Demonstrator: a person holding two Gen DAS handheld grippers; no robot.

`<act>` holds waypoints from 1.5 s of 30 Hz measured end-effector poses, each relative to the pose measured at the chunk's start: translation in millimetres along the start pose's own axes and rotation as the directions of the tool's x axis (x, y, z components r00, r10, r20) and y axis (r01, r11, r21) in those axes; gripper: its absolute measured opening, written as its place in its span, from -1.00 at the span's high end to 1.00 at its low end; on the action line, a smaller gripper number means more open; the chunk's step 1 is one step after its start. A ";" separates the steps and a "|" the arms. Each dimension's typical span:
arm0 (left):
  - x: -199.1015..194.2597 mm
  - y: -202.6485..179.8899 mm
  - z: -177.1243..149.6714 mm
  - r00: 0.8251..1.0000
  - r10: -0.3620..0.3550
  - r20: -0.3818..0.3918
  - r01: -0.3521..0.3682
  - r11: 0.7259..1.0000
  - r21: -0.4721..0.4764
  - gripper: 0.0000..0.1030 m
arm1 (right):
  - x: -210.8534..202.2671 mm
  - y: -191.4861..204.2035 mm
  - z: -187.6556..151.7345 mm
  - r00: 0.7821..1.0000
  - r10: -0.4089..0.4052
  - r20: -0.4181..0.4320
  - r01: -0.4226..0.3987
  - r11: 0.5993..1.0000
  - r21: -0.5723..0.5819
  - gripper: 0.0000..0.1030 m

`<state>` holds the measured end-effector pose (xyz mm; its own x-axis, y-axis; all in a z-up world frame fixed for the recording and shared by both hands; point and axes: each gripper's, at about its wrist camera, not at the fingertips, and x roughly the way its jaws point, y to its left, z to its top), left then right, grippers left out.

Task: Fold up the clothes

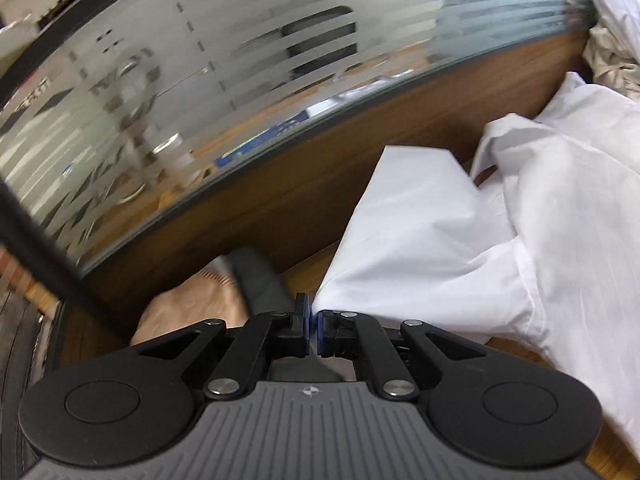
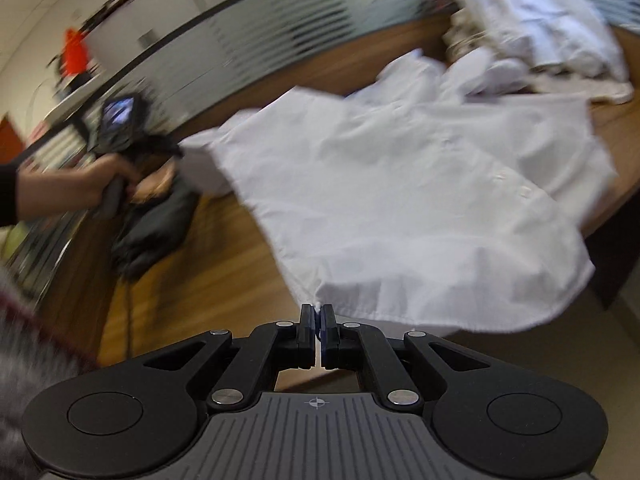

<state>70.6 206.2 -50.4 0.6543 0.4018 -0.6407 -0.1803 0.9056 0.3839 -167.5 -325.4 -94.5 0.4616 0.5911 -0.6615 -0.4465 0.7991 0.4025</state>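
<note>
A white shirt (image 1: 440, 232) hangs and drapes over the wooden table (image 1: 308, 270), stretched between my two grippers. My left gripper (image 1: 313, 312) is shut on one corner of its hem, and the cloth fans out to the right from the pads. In the right wrist view the white shirt (image 2: 420, 200) spreads wide over the table (image 2: 208, 280), and my right gripper (image 2: 318, 312) is shut on another point of the hem near the table's front edge. A person's hand (image 2: 100, 184) holds the left gripper (image 2: 178, 148) at the shirt's far-left corner.
A tan garment (image 1: 192, 304) and a dark garment (image 1: 260, 280) lie on the table's left end, the dark garment (image 2: 156, 228) just under the left hand. A pile of crumpled white clothes (image 2: 540, 20) sits at the back right. A frosted glass partition (image 1: 240, 80) borders the table.
</note>
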 end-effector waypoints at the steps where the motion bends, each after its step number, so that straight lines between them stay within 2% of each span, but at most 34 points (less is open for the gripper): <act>1: 0.0 5.3 1.0 1.000 0.009 -0.001 -0.009 1.000 -0.014 0.89 | 2.2 5.0 -2.7 0.999 0.026 -0.019 -0.026 0.999 -0.023 0.91; 4: 1.7 23.4 0.8 0.999 0.039 -0.018 -0.040 0.997 -0.073 0.86 | 7.9 20.4 -7.3 0.992 0.104 -0.070 -0.110 0.990 -0.088 0.91; 7: 5.2 44.6 -3.3 0.997 0.058 -0.059 -0.066 0.987 -0.146 0.81 | 13.7 30.9 -6.1 0.973 0.202 -0.114 -0.214 0.971 -0.107 0.91; 8: 7.2 48.9 -6.1 0.997 0.046 -0.069 -0.057 0.985 -0.163 0.79 | 16.7 33.6 -4.2 0.967 0.217 -0.130 -0.233 0.965 -0.119 0.90; 9: 7.4 53.1 -9.0 0.997 0.018 -0.074 -0.031 0.981 -0.192 0.69 | 19.5 36.0 -2.7 0.964 0.222 -0.146 -0.242 0.962 -0.131 0.87; 11: 4.4 58.2 -14.1 0.997 -0.020 -0.069 0.003 0.970 -0.242 0.22 | 19.6 39.6 -1.0 0.960 0.224 -0.168 -0.249 0.957 -0.148 0.87; 12: 1.9 59.8 -16.4 0.998 -0.032 -0.062 0.015 0.964 -0.264 -0.16 | 17.9 39.6 1.3 0.961 0.218 -0.172 -0.245 0.957 -0.153 0.84; 13: -0.6 61.3 -18.8 0.997 -0.044 -0.055 0.027 0.958 -0.287 -0.34 | 15.6 38.6 4.6 0.961 0.215 -0.175 -0.242 0.958 -0.156 0.79; 16: -10.0 58.1 -23.4 0.998 -0.048 -0.045 0.032 0.949 -0.314 -0.39 | 7.5 31.0 18.5 0.964 0.206 -0.166 -0.233 0.957 -0.170 0.57; 21: -40.4 42.2 -25.4 0.998 -0.055 0.000 0.051 0.925 -0.377 -0.46 | -4.3 1.4 49.5 0.985 0.121 -0.125 -0.142 0.975 -0.172 0.54; 25: -69.9 24.2 -24.7 0.997 -0.070 0.035 0.079 0.921 -0.382 -0.48 | -12.0 -36.1 72.0 0.996 0.016 -0.092 -0.029 0.989 -0.144 0.54; 27: -84.1 13.3 -24.7 0.996 -0.083 0.044 0.094 0.924 -0.370 -0.49 | -13.4 -57.1 82.9 0.996 -0.014 -0.088 0.002 0.991 -0.133 0.54; 31: -115.3 -10.7 -29.7 0.995 -0.088 0.056 0.102 0.935 -0.341 -0.50 | -15.8 -101.6 103.8 0.997 0.002 -0.081 -0.011 0.994 -0.111 0.54; 34: -141.0 -27.0 -38.9 0.994 -0.087 0.059 0.102 0.935 -0.341 -0.53 | -11.6 -126.8 117.5 0.993 0.031 -0.114 -0.050 0.984 -0.172 0.54; 37: -167.3 -42.8 -50.1 0.995 -0.079 0.056 0.094 0.932 -0.349 -0.53 | -1.3 -142.8 126.7 0.980 0.059 -0.189 -0.114 0.948 -0.296 0.54; 40: -194.6 -59.9 -63.7 0.996 -0.070 0.051 0.084 0.928 -0.364 -0.54 | 11.2 -154.1 129.6 0.955 0.105 -0.279 -0.214 0.893 -0.395 0.53; 42: -213.7 -72.1 -74.4 0.998 -0.057 0.040 0.068 0.923 -0.378 -0.54 | 21.4 -158.4 128.0 0.927 0.129 -0.351 -0.289 0.844 -0.452 0.53; 45: -240.7 -90.3 -90.7 0.999 -0.035 0.026 0.043 0.917 -0.396 -0.55 | 40.0 -162.1 121.4 0.873 0.144 -0.466 -0.397 0.765 -0.507 0.53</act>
<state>-137.2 40.0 8.8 0.6793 0.3661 -0.6360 -0.4285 0.9015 0.0612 16.4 -418.0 -109.4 -0.0182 0.5803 -0.8142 -0.9134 0.3216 0.2497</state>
